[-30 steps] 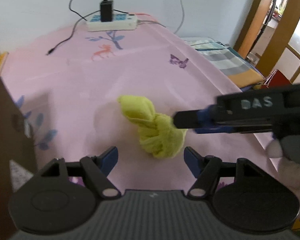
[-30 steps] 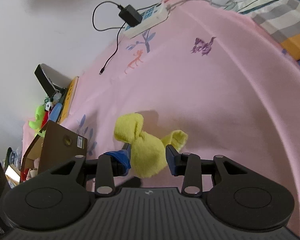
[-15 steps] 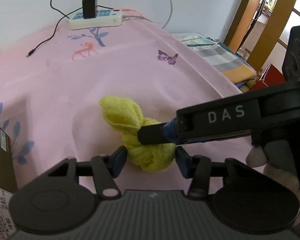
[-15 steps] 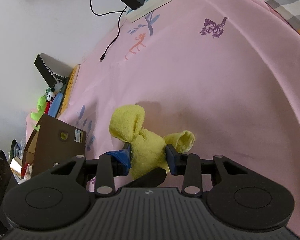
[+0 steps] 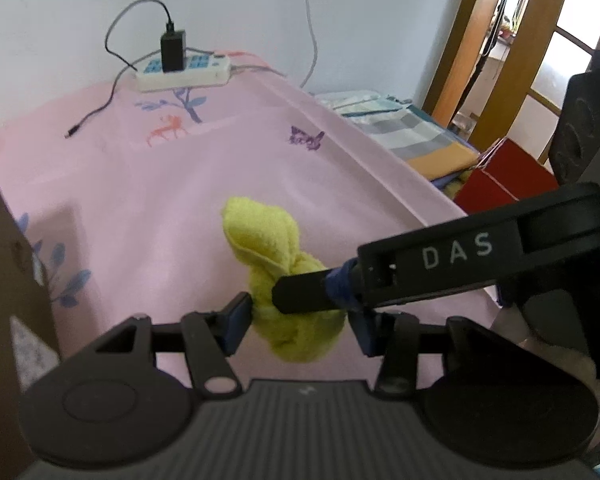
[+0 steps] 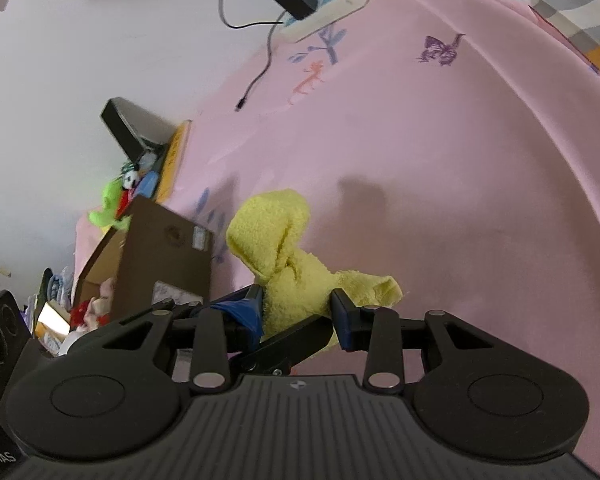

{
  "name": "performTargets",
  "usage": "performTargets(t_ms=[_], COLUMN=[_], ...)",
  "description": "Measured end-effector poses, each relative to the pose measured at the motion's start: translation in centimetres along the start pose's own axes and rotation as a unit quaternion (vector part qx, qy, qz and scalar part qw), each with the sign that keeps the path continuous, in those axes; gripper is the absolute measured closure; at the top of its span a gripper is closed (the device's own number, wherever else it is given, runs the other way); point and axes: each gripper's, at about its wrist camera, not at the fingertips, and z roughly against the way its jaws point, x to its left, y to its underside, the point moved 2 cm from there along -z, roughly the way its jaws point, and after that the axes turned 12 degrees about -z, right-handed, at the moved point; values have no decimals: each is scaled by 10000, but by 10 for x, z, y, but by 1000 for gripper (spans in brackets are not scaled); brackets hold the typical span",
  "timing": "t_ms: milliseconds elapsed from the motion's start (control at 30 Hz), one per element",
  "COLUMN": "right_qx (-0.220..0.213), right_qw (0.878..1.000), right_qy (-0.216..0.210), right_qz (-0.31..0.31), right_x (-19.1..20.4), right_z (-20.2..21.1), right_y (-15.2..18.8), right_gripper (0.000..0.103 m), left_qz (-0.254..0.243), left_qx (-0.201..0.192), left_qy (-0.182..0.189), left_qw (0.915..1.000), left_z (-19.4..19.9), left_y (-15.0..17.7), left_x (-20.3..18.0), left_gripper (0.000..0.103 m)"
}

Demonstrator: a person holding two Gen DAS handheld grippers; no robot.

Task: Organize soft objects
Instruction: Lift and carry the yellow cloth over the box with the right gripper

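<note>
1. The left gripper has its blue pads pressed into the lower part of the knotted yellow towel. Its jaws are closing on the cloth; a second ago they stood wide on either side of the bundle without touching it.
2. The right gripper reaches in from the right of the left wrist view and is clamped on the same towel at its middle. Its jaws are also closing, tightening a grip that was looser a second ago. One knotted end sticks up above the pads and a short tail pokes out past the right pad.
3. The towel is now held between both grippers above the pink sheet. Its shadow on the sheet lies apart from it, which suggests that it has come up off the bed, where it lay a second ago.
4. To the left stands an open cardboard box with soft toys inside; more toys lie beyond it by the wall. A power strip with a charger sits at the far edge of the bed.
5. With a two-handed grip now secured, the pick-up looks done. The likely next stage is carrying the towel to the box, though that destination is only my guess.
</note>
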Motion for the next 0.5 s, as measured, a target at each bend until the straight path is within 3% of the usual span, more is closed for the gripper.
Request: performTargets(t_ms=[267, 500], right_qx=[-192, -323], right_qw=[9987, 9943], right_qy=[-356, -873], right_qz=[301, 522], right_x=[45, 99], right_z=[12, 4], right_y=[20, 39], right_gripper=[83, 83], left_qz=[-154, -306], left_qx=[-523, -971], left_qy=[-363, -779], left_qw=[9979, 9917], left_z=[58, 119], left_y=[9, 19], left_x=[4, 35], left_gripper=[55, 55])
